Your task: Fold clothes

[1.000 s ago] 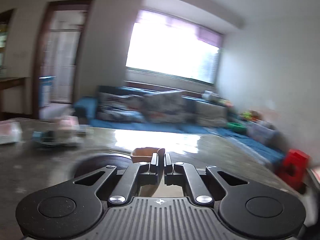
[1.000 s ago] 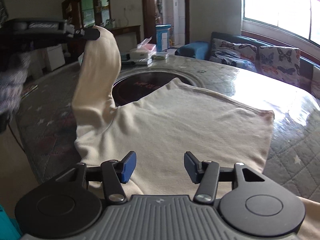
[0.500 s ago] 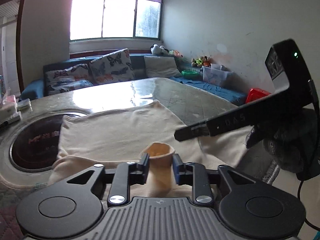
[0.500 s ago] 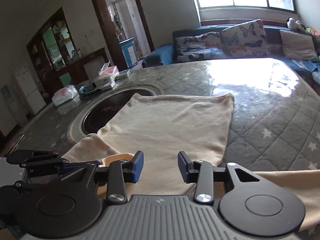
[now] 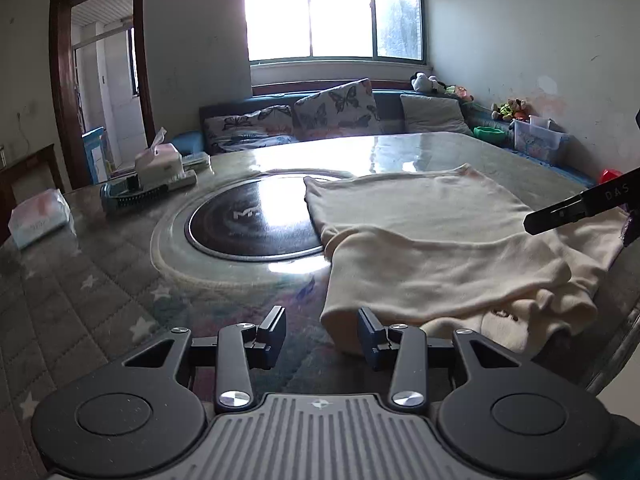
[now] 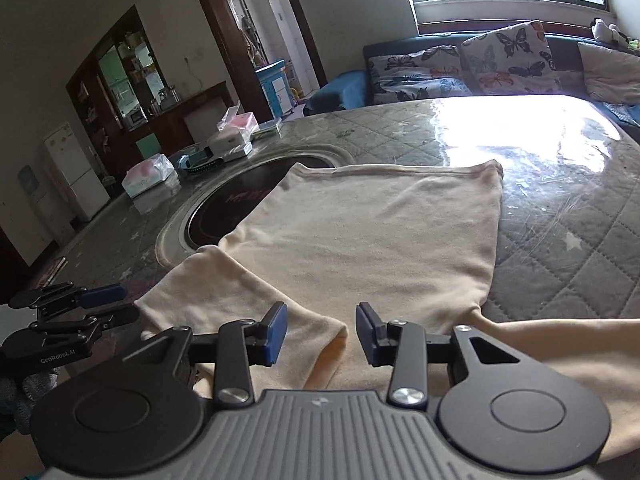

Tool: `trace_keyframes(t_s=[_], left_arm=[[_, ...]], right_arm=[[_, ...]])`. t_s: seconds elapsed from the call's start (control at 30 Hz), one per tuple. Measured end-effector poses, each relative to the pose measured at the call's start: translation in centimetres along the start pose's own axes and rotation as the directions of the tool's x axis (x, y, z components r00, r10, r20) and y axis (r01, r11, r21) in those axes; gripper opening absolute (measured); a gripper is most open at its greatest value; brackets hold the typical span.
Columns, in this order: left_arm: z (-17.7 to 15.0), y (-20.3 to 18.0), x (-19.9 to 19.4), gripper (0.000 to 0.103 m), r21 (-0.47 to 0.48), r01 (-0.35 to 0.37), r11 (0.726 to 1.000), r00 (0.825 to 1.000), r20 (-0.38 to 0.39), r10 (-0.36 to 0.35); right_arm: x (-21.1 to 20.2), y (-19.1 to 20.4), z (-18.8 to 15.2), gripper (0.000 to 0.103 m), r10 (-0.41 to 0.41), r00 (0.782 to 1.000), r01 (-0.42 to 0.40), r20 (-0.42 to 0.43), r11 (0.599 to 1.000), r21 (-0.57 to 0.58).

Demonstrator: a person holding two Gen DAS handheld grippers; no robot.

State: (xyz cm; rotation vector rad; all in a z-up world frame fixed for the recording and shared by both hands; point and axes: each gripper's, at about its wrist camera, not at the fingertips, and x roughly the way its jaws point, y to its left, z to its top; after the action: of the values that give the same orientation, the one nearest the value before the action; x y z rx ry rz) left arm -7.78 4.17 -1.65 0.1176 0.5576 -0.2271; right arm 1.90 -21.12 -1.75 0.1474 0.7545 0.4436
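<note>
Released now: the sleeve (image 5: 400,280) has dropped from my left claw (image 5: 322,334).
Both claws spread; cuff lies between my right claw (image 6: 320,334) fingers.

Daylight is pouring through the window (image 5: 332,12) above a blue sofa (image 5: 384,108); a brown doorway (image 5: 64,80) is standing open.

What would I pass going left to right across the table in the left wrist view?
Wipes pack → tissue box → black cooktop → cream shirt → right gripper coming in at the right edge.
</note>
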Motion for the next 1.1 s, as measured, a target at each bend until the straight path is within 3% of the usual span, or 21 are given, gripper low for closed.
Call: trace_keyframes(t_s=[0.1, 0.3, 0.43, 0.57, 0.77, 0.87, 1.0, 1.1], left_arm=[[-0.2, -0.4, 0.4, 0.042, 0.000, 0.006, 1.000, 1.000, -0.003, -0.006], [-0.4, -0.8, 1.2, 0.033, 0.006, 0.018, 1.000, 1.000, -0.005, -0.018], [-0.5, -0.9, 1.4, 0.007, -0.003, 0.001, 1.000, 1.000, 0.001, -0.001], [-0.6, -1.6, 0.3, 0.003, 0.025, -0.060, 0.998, 0.997, 0.042, 0.059], [-1.0, -3.7, -1.5, 0.003, 0.134, -0.123, 0.983, 0.988, 0.111, 0.108], [-1.6, -4.3, -1.2, 0.003, 0.169, -0.104, 0.980, 0.992, 0.092, 0.089], [-1.6, -3.7, -0.8, 0.007, 0.166, -0.040, 0.985, 0.999, 0.033, 0.035], [-0.9, -2.3, -1.4, 0.008, 0.138, 0.014, 0.990, 1.000, 0.008, -0.015]], right_arm=[[1.1, 0.4, -0.3, 0.038, -0.014, 0.999, 0.014, -0.032, 1.000, -0.020], [2.2, 1.8, -0.8, 0.014, -0.088, 0.995, 0.081, -0.049, 0.989, -0.120], [1.6, 2.7, -0.4, 0.007, -0.113, 0.993, 0.107, -0.025, 0.976, -0.189], [-0.2, 4.8, 1.4, 0.006, -0.128, 0.988, 0.148, 0.088, 0.948, -0.280], [-3.8, 7.2, 4.1, 0.006, -0.119, 0.954, 0.217, 0.274, 0.907, -0.362], [-2.3, 6.0, 3.6, 0.006, -0.183, 0.958, 0.250, 0.219, 0.909, -0.335], [1.3, 3.6, 1.5, 0.007, -0.248, 0.967, 0.254, 0.056, 0.923, -0.291], [2.0, 3.5, 0.5, 0.009, -0.275, 0.960, 0.276, 0.049, 0.906, -0.319]])
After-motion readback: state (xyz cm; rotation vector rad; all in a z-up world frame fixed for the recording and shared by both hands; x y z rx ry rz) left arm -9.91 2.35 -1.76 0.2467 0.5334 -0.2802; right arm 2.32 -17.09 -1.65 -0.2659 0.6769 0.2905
